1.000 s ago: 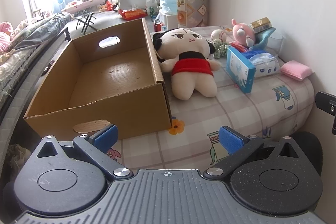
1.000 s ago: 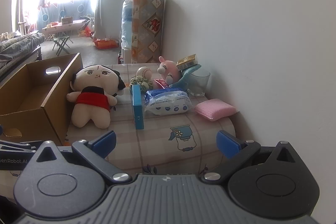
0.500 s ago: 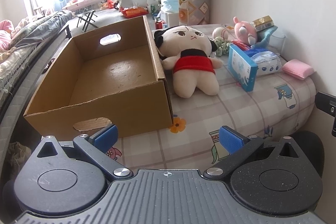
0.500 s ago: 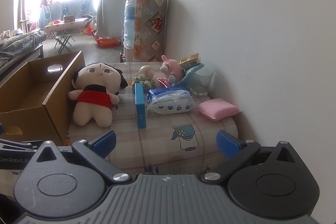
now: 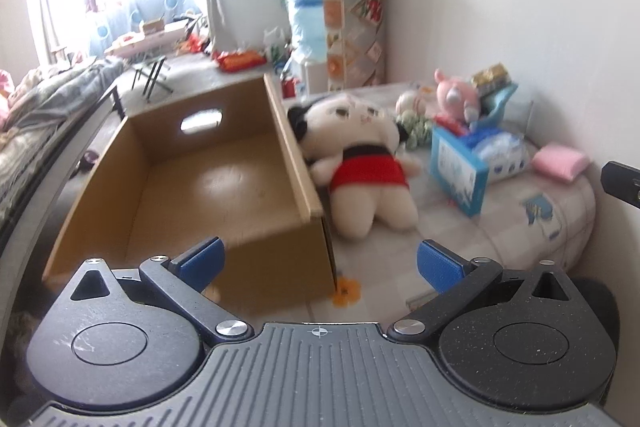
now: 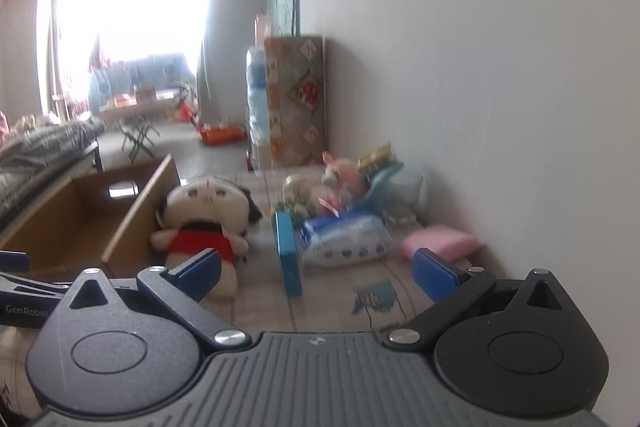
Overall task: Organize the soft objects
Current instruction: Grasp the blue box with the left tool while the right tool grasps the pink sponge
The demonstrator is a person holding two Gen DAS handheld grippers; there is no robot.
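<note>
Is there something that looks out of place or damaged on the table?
Nothing looks damaged or spilled. The cardboard box is empty, while the big doll lies against its outer wall, and the pink plush sits among clutter by the wall.

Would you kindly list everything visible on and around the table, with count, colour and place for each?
Open cardboard box: one, brown, left side of the table, nothing visible inside.
Large plush doll in a red dress: one, cream, lying against the box's right wall.
Small pink plush toy: one, at the back by the wall.
Upright blue carton: one, right of the doll.
Plastic-wrapped tissue pack: one, white and blue, behind the carton.
Pink sponge pad: one, right edge near the wall.
White ball: one, at the back.
Checked tablecloth: one, pale, covering the table.
Left gripper: blue-padded jaws open.
Right gripper: blue-padded jaws open.
</note>
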